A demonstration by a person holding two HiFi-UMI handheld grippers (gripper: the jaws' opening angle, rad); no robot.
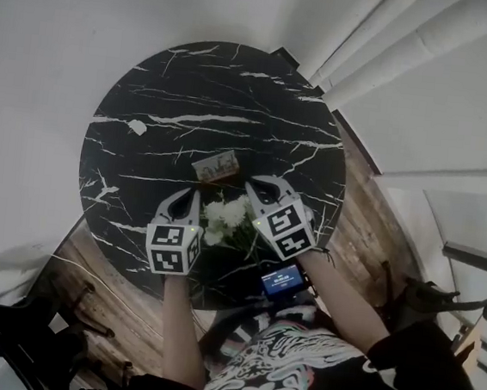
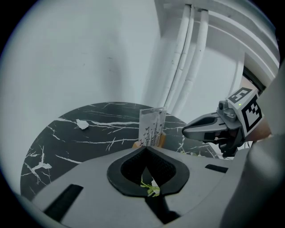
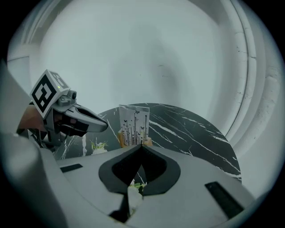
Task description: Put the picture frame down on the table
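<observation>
The picture frame stands upright on a small wooden base near the middle of the round black marble table. It is a clear panel printed with dark stems. My left gripper hovers just short of it, jaws shut and empty. My right gripper is to the frame's right, also shut with nothing in it. Neither gripper touches the frame. Each gripper shows in the other's view: the right gripper and the left gripper.
A bunch of white flowers lies on the table between and beneath the two grippers. A white scrap sits at the table's left. A small lit screen is near the front edge. White pipes run along the wall behind.
</observation>
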